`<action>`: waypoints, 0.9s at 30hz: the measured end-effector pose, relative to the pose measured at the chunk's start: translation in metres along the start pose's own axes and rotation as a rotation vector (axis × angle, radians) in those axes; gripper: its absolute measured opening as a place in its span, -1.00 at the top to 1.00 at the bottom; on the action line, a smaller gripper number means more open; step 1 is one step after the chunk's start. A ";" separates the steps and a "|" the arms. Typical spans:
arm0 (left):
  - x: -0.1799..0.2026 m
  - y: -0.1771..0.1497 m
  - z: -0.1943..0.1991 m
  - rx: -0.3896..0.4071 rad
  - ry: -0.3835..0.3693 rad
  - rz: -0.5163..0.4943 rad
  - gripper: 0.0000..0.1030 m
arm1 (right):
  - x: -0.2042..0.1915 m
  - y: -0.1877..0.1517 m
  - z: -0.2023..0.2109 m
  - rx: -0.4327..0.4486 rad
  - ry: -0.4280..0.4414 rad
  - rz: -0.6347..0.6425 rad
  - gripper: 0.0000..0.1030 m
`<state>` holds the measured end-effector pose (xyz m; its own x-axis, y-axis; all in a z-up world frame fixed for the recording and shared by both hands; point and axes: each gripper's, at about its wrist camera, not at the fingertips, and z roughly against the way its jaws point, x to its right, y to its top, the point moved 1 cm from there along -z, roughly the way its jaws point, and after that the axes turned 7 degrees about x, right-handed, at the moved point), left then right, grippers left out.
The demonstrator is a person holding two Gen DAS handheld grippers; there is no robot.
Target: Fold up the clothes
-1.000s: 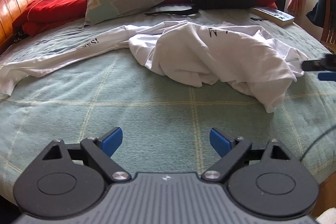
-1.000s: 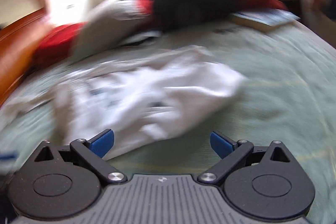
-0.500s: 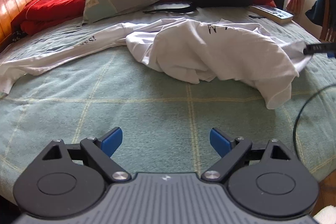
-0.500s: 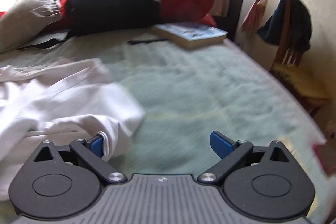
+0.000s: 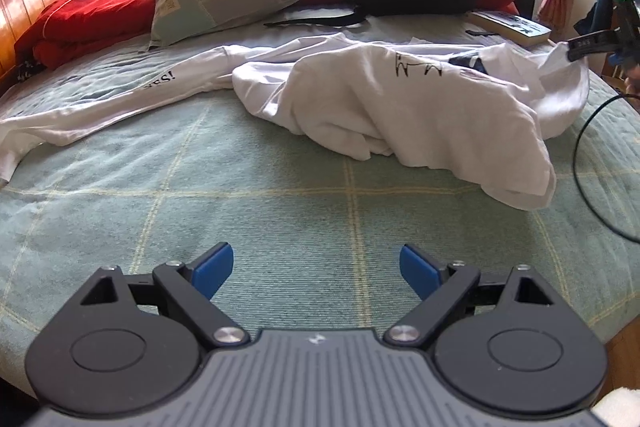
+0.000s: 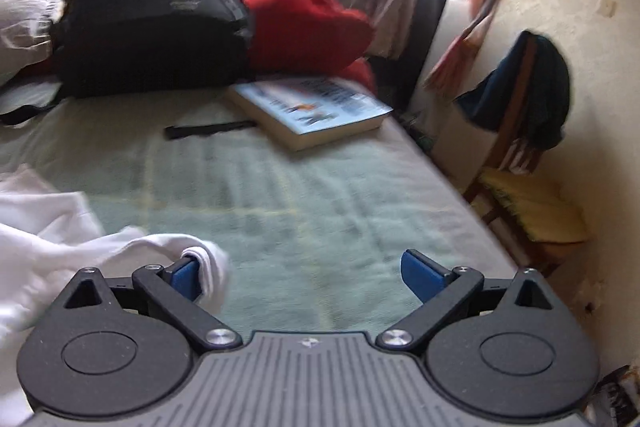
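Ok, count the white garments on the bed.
2: a crumpled T-shirt mid-bed, and a long-sleeved top stretched out to its left. More may hide beneath the heap.

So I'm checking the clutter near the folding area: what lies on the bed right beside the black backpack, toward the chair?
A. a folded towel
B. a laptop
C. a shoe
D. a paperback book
D: in the right wrist view a thick book with a printed blue-and-white cover lies flat on the green bedspread, next to the black backpack.
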<state>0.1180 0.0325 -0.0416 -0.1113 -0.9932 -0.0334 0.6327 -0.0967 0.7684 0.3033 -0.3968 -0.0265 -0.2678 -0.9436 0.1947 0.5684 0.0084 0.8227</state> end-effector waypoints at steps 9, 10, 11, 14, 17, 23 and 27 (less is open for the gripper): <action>0.005 -0.002 -0.006 -0.016 -0.011 -0.023 -0.75 | 0.016 -0.053 0.048 -0.114 0.384 -0.306 -0.95; 0.007 -0.002 -0.006 -0.016 -0.016 -0.027 -0.75 | 0.017 -0.060 0.053 -0.133 0.443 -0.353 -0.95; 0.008 -0.002 -0.007 -0.016 -0.021 -0.031 -0.75 | 0.017 -0.067 0.056 -0.157 0.503 -0.403 -0.95; 0.013 -0.002 -0.007 -0.017 -0.033 -0.043 -0.75 | 0.010 -0.088 0.060 -0.242 0.672 -0.544 -0.94; 0.015 -0.003 -0.006 -0.021 -0.032 -0.047 -0.75 | -0.006 -0.107 0.059 -0.313 0.773 -0.638 -0.81; 0.015 -0.006 -0.010 -0.041 -0.027 -0.040 -0.75 | -0.023 -0.116 0.040 -0.280 0.768 -0.746 -0.53; 0.020 -0.007 -0.010 -0.044 -0.036 -0.048 -0.76 | -0.028 -0.120 0.022 -0.231 0.752 -0.839 -0.12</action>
<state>0.1191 0.0130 -0.0544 -0.1686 -0.9846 -0.0459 0.6587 -0.1472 0.7378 0.2255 -0.3645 -0.1190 -0.1418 -0.5832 -0.7999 0.5807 -0.7034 0.4099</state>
